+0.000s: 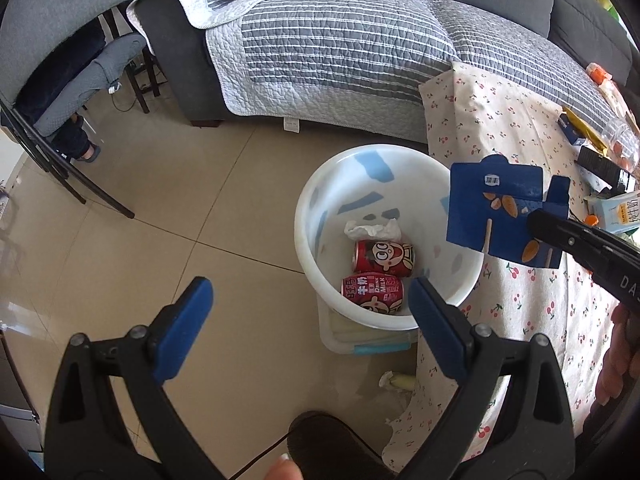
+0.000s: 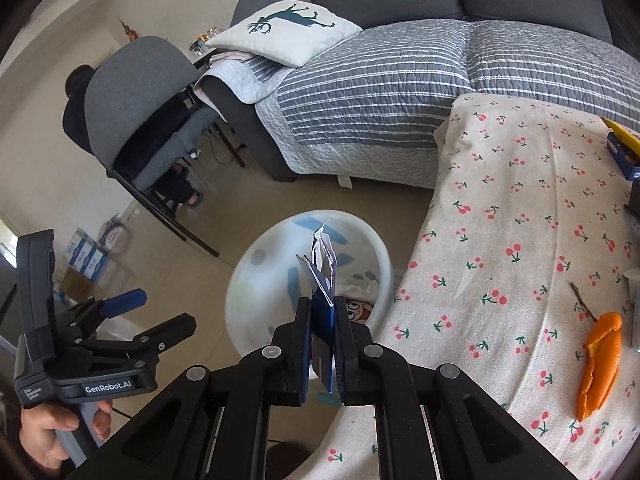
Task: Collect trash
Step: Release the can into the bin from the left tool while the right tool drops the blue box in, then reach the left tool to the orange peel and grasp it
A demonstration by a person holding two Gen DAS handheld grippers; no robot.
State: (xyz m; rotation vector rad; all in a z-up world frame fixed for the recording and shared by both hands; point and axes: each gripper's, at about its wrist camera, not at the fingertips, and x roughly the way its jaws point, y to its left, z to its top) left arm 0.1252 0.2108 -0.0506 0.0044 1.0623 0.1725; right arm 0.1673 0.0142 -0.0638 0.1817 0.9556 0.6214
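My right gripper (image 2: 322, 306) is shut on a flattened blue carton (image 2: 318, 280), seen edge-on between its pads. In the left wrist view the blue carton (image 1: 496, 212) hangs from the right gripper (image 1: 538, 216) over the right rim of a white bin (image 1: 304, 208). Inside the bin lie two red drink cans (image 1: 384, 256) (image 1: 372, 288) and a crumpled tissue (image 1: 372, 230). My left gripper (image 1: 309, 286) stands open and empty, a little above the floor at the bin's near side. It also shows in the right wrist view as the left gripper (image 2: 162, 310), left of the bin (image 2: 248, 292).
A table under a cherry-print cloth (image 2: 520, 200) stands right of the bin, with an orange peel (image 2: 600, 360), a twig and cartons (image 1: 616, 208) on it. A crumpled tissue (image 1: 394, 380) lies on the floor. A grey sofa (image 1: 340, 40) is behind; a person sits on a chair (image 2: 132, 92) at left.
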